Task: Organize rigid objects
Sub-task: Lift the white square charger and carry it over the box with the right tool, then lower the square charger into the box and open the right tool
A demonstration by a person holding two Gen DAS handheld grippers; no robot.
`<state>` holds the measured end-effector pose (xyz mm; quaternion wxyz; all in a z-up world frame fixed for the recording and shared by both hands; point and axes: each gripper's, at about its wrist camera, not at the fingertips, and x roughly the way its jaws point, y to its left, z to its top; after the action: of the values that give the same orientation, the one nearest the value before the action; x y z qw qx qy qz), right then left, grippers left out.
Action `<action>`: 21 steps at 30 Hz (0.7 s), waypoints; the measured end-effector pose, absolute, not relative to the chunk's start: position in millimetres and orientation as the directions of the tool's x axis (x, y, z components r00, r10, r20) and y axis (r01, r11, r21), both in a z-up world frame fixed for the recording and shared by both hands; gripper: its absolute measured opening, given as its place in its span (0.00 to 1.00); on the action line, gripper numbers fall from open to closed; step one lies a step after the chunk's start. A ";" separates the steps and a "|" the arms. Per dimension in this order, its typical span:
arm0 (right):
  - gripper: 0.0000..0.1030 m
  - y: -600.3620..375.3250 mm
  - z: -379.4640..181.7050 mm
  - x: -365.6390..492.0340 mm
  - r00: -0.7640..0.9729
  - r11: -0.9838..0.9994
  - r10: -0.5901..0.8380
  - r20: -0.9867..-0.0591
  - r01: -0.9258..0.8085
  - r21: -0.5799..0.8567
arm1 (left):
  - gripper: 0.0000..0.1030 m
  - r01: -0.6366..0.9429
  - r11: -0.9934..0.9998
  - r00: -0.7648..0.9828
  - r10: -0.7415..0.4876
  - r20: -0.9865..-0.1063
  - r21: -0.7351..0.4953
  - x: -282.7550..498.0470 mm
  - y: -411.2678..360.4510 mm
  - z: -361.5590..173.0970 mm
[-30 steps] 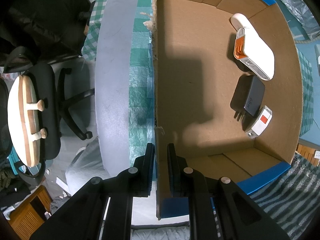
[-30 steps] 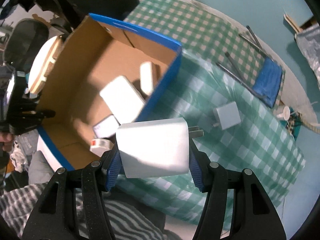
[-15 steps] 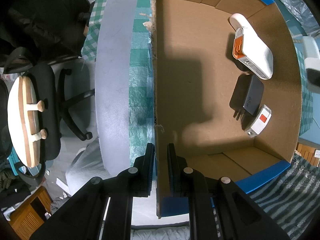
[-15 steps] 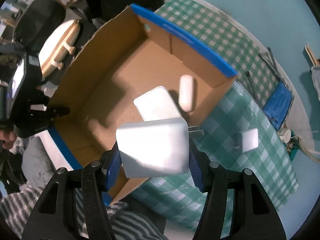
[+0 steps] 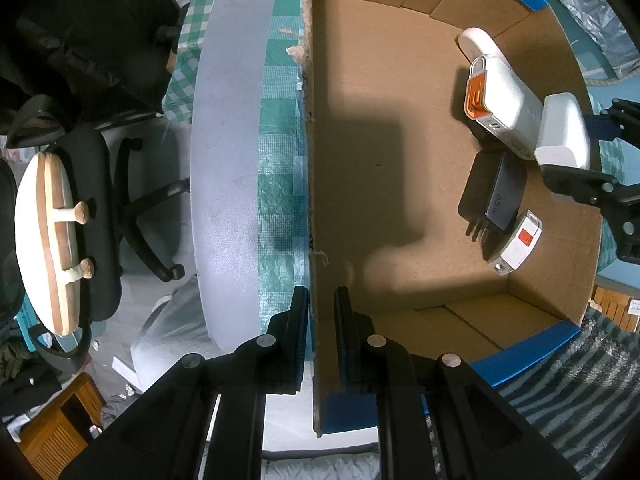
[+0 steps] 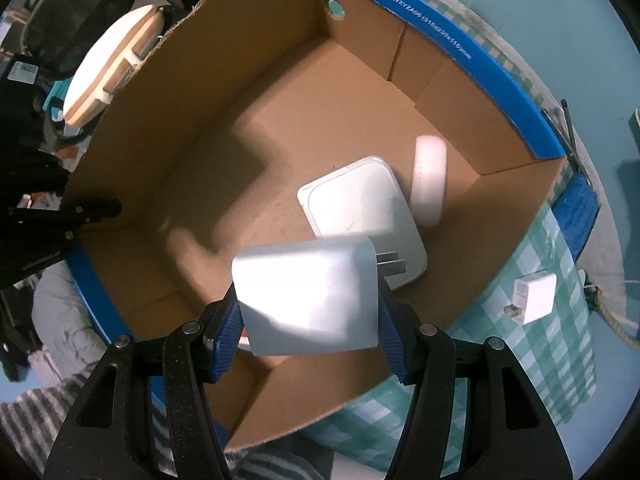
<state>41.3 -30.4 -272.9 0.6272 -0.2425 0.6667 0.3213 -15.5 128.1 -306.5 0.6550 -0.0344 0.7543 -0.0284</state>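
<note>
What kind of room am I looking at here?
Probably a home office or spare room used for sorting: a black office chair beside a table with a green checked cloth, and a cardboard box holding chargers.

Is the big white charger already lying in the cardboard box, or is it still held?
Still held: the right tool clamps the white charger above the cardboard box floor.

From where I'm steering, this looks like a lived-in room at home, used as a makeshift workspace. At nine o'clock in the left wrist view a black swivel chair point(image 5: 100, 216) carries a round wooden board point(image 5: 44, 236) on its seat; at seven o'clock sits a small wooden cabinet point(image 5: 60, 432). The table wears a green checked cloth point(image 6: 560, 344), with teal flooring point(image 6: 540, 16) around it.
</note>
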 end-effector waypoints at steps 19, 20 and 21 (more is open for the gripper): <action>0.66 -38.1 -245.4 52.9 -0.063 0.693 0.143 -0.988 -0.707 0.145 | 0.12 -0.026 0.996 -0.141 -0.089 -0.986 -0.086 -14.9 128.2 -306.7; 0.66 -41.2 -242.0 55.4 -0.063 0.699 0.148 -0.987 -0.699 0.150 | 0.12 -0.026 0.996 -0.141 -0.090 -0.986 -0.087 -14.8 128.5 -306.6; 0.66 -44.2 -238.8 57.4 -0.059 0.705 0.152 -0.987 -0.693 0.150 | 0.12 -0.027 0.996 -0.141 -0.091 -0.986 -0.088 -14.5 128.1 -306.5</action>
<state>57.4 -44.2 -238.8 0.6539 -0.2073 0.6519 0.3232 -14.5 128.1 -306.5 0.6541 -0.0388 0.7550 -0.0245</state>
